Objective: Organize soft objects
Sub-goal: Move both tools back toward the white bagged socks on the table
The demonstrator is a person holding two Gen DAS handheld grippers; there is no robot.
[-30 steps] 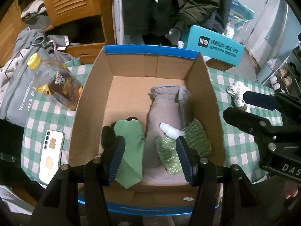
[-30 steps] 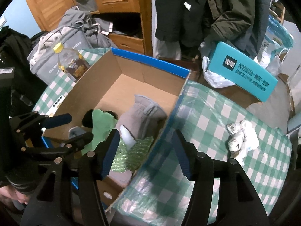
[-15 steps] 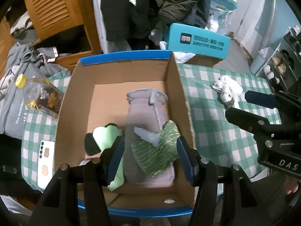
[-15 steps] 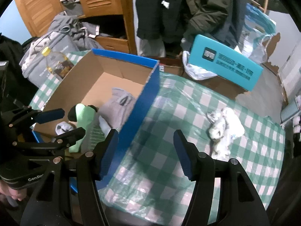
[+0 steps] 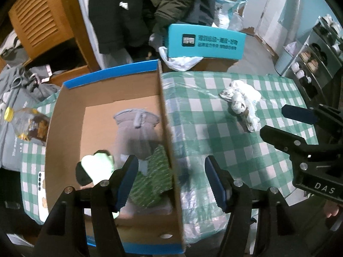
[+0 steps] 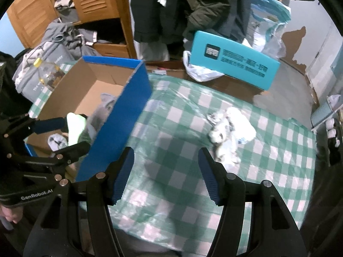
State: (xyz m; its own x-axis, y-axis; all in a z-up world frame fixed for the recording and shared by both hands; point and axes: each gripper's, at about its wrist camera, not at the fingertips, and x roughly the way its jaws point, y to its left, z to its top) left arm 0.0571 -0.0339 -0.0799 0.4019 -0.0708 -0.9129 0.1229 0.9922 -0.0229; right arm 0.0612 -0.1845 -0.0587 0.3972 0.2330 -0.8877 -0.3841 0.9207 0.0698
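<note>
Two grippers over the checked tablecloth (image 5: 210, 128). Cardboard box (image 5: 64, 111) at the table's left edge holds grey garment (image 5: 137, 128), green mitt (image 5: 96, 165), sparkly green cloth (image 5: 154, 175). Left gripper (image 5: 169, 177) straddles its right wall, jaws opening, empty. Right gripper (image 6: 166, 171) parted, empty. White crumpled cloth (image 6: 229, 128) near right edge

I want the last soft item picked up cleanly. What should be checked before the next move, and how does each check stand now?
1. White bundle lies free on the checked tablecloth: ok.
2. Right gripper empty, fingers apart: ok.
3. Right gripper over the bundle: not ok, it sits beside it.
4. Left gripper empty: ok, its fingers are opening astride the box wall.
5. Cardboard box has bare floor left: ok.
6. Bundle is one piece: cannot tell.
</note>
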